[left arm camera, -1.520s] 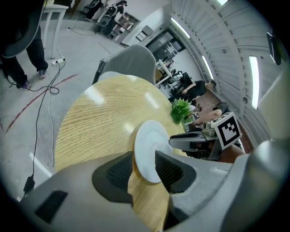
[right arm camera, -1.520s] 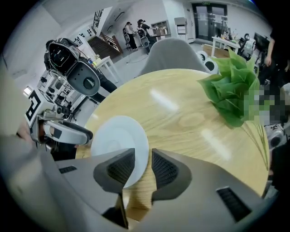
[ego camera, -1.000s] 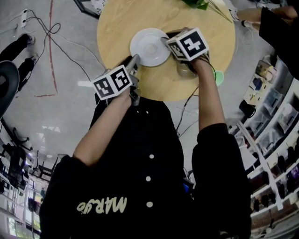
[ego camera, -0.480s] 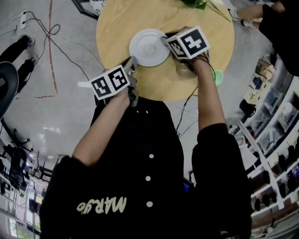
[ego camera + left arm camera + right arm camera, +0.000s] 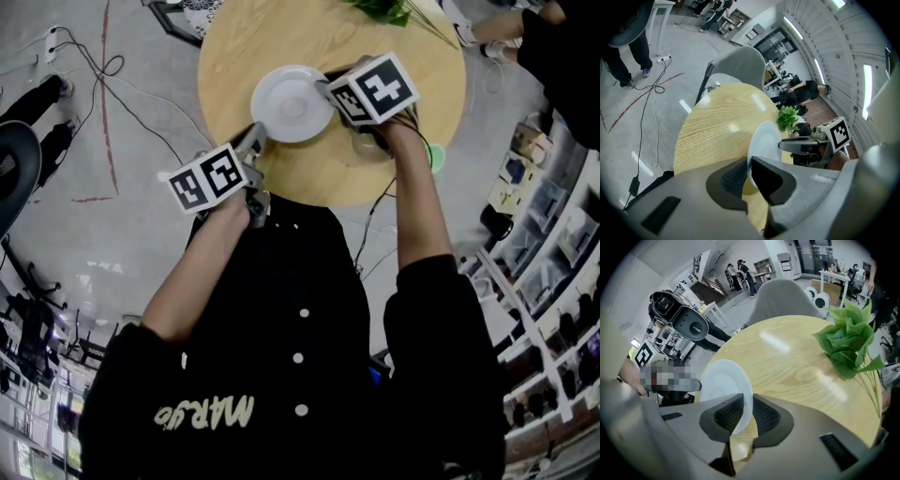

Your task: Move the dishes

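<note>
Plate (image 5: 292, 103): white and empty, over the near half of the round tabletop (image 5: 239, 47). A shadow beneath it suggests it is lifted just clear.
Left claw (image 5: 748, 171): clenched on the plate's near-left rim; its jaws have just been closing onto it.
Right claw (image 5: 747, 413): clenched on the opposite rim, also just closed in.
Why held so: grips on opposite edges probably keep the shallow plate level and stop it pivoting.
Plate to claws: it spans between them, with its rim inside each pair of jaws.
Plant (image 5: 848, 341): far side, well apart.
</note>
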`<state>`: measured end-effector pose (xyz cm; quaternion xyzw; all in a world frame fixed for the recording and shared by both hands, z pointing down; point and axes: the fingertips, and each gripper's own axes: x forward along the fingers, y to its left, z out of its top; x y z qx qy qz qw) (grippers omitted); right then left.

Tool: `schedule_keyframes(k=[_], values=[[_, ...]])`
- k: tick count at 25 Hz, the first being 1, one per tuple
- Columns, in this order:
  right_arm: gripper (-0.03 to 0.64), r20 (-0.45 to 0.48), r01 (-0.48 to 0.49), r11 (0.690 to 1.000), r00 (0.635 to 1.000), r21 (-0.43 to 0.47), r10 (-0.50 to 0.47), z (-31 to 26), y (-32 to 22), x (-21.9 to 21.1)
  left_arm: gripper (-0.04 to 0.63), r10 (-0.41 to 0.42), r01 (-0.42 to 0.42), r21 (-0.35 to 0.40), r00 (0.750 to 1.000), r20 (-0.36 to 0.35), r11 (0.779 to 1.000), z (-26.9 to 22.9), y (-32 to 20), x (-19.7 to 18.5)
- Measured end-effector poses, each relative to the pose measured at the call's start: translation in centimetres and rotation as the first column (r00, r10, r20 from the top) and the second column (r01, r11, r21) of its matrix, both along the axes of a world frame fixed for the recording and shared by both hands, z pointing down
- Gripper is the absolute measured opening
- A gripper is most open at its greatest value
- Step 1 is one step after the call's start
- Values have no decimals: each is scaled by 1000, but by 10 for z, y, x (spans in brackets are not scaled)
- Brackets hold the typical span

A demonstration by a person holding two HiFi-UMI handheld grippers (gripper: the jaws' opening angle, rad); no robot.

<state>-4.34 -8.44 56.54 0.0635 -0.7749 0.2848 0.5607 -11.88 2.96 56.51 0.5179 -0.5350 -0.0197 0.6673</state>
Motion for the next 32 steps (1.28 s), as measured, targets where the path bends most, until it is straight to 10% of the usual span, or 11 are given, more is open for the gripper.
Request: schedule_keyframes(k=[32], values=[[63, -8, -49, 999, 999, -14, 49, 35, -6, -41, 31, -9, 12, -42, 998, 57, 999, 33, -9, -45]])
